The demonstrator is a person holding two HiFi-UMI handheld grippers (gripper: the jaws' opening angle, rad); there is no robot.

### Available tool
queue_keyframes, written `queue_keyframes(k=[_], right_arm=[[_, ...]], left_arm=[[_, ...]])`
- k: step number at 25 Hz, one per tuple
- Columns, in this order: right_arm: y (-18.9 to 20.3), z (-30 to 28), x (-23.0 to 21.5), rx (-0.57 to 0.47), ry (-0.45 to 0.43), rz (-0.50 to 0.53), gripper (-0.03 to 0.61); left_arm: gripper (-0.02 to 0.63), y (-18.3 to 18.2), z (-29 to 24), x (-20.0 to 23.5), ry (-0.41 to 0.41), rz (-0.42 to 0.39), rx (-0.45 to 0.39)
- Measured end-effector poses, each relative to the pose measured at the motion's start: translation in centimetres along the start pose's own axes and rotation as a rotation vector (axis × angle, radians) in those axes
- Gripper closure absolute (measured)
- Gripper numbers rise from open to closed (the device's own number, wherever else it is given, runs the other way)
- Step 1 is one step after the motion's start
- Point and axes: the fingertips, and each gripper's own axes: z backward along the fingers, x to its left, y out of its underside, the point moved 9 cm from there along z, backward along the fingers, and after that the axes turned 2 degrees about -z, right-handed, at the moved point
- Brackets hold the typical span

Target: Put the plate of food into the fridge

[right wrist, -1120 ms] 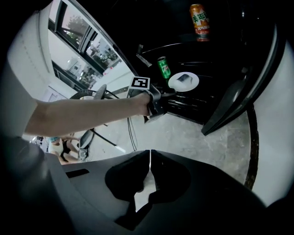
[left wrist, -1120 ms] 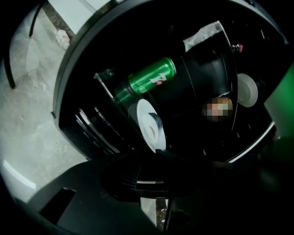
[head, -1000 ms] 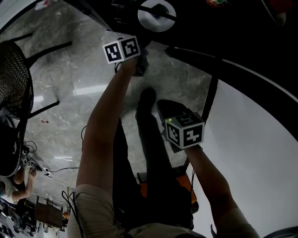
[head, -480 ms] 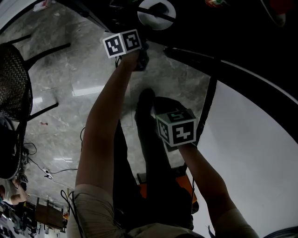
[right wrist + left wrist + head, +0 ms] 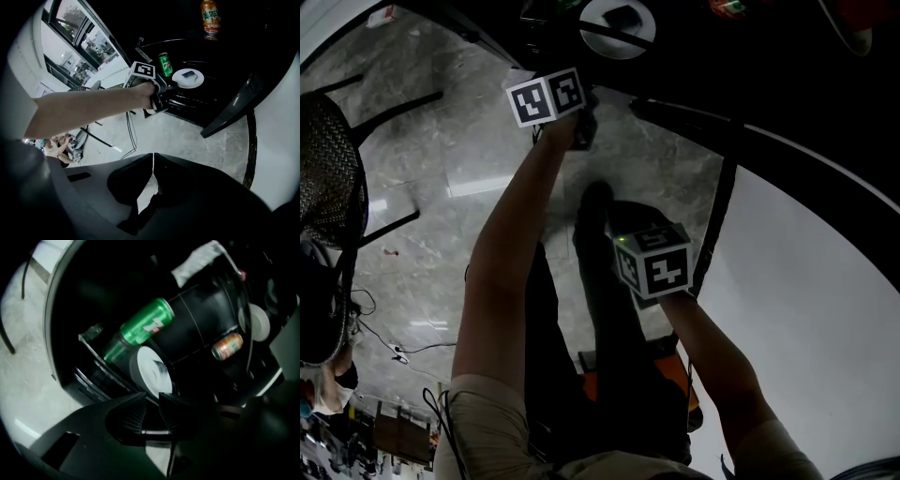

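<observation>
In the left gripper view we see the left gripper [image 5: 151, 399] with its jaws only a little apart, nipped on the near rim of the white plate [image 5: 151, 372]. The plate is inside the dark fridge [image 5: 201, 310], just beside a green can [image 5: 140, 329] (an orange can [image 5: 227, 346] shows well apart from them). In the right gripper view the right gripper [image 5: 152, 157] has its jaws pressed together on nothing, pointing down at the grey floor [image 5: 187, 133]. Beyond it we see the plate over a fridge shelf, with a dark bit of food [image 5: 187, 74] on it. In the head view the plate shows at the top edge, ahead of the outstretched left arm [image 5: 511, 234].
</observation>
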Motion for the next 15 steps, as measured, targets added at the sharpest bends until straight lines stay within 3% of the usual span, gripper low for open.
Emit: queue_keyframes(k=[4, 7, 15], right_arm=[[0.0, -0.1, -0.1, 0.002, 0.003, -0.001, 0.554], [0.3, -0.1, -0.2, 0.008, 0.001, -0.003, 0.554], [1.4, 0.4, -0.8, 0.008, -0.008, -0.022, 0.554]], left_arm=[[0.534, 1.9, -0.8, -1.0, 0.056, -0.027, 0.072], [0.535, 1.8, -1.8, -1.9, 0.096, -0.024, 0.067], [0.562, 0.4, -3.4, -2.2, 0.053, -0.08, 0.068]])
